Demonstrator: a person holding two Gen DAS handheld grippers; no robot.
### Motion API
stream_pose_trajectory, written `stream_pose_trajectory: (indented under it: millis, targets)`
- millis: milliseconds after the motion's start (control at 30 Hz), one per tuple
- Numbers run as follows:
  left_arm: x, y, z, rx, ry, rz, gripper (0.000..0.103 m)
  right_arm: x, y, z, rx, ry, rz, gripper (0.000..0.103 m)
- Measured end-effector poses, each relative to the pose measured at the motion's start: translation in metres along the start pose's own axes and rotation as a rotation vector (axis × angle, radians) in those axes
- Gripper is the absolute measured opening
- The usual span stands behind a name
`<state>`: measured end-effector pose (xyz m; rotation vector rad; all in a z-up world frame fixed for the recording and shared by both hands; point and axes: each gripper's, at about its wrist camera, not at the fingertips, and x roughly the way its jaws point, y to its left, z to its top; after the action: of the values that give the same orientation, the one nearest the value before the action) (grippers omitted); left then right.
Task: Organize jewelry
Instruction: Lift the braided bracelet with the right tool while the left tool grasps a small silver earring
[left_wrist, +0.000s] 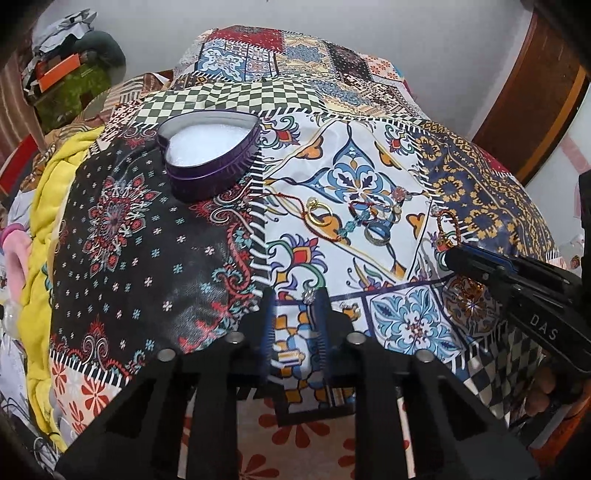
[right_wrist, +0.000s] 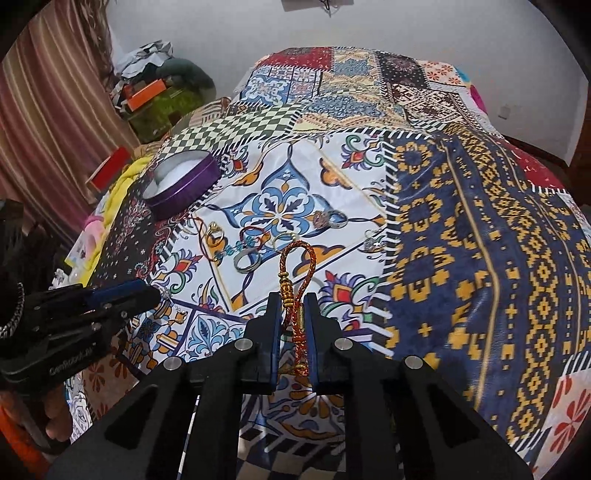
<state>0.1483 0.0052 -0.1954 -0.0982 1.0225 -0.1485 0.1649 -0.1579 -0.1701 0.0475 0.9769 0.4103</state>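
R claw (right_wrist: 290, 308) grips red-gold braided cord loop (right_wrist: 297, 266); L claw (left_wrist: 295, 301) pinches small sparkly ring (left_wrist: 308, 295) at tips. Ring could slip, vanish in patterned bedspread (left_wrist: 147, 240).

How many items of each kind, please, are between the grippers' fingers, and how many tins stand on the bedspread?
Braided cords: 1, in the right gripper
Small sparkly pieces: 1, between the left gripper fingers
Heart-shaped tins: 1
Total: 3

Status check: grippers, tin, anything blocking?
Left gripper shut on small ring. Right gripper shut on braided cord. Tin open, empty, path clear.
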Motion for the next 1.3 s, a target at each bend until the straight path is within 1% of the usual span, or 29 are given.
stream_pose_trajectory:
  millis: [200, 267, 333, 367, 600, 867, 1067, 1200, 1267, 1300]
  targets:
    - [0.013, -0.006, 0.0, 0.03, 0.012, 0.011, 0.019, 0.0, -0.002, 0.002, -0.001, -0.006, -0.002, 0.011]
    - [0.015, -0.007, 0.0, 0.037, 0.005, 0.015, 0.018, -0.001, -0.002, 0.001, -0.001, -0.006, -0.002, 0.011]
    - [0.016, -0.009, 0.001, 0.053, -0.005, 0.021, 0.01, -0.001, -0.002, 0.001, -0.003, -0.008, -0.004, 0.011]
    - [0.016, -0.01, 0.001, 0.059, -0.008, 0.025, 0.008, -0.001, -0.001, 0.001, -0.006, -0.008, -0.006, 0.011]
    - [0.009, -0.006, 0.001, 0.035, -0.033, 0.009, 0.008, -0.009, 0.0, 0.004, -0.009, -0.026, -0.014, 0.011]
    - [-0.02, -0.003, 0.01, 0.012, -0.11, -0.002, 0.008, -0.025, 0.008, 0.02, -0.021, -0.085, -0.02, 0.011]
    - [-0.046, 0.003, 0.022, 0.002, -0.194, 0.007, 0.008, -0.035, 0.019, 0.032, -0.051, -0.139, -0.032, 0.011]
    - [-0.058, 0.008, 0.026, -0.006, -0.229, 0.016, 0.008, -0.031, 0.02, 0.031, -0.071, -0.109, -0.055, 0.011]
    - [-0.06, 0.01, 0.025, -0.013, -0.234, 0.009, 0.008, -0.026, 0.015, 0.027, -0.063, -0.072, -0.06, 0.016]
    - [-0.06, 0.01, 0.025, -0.016, -0.233, 0.009, 0.008, -0.024, 0.011, 0.024, -0.059, -0.052, -0.058, 0.028]
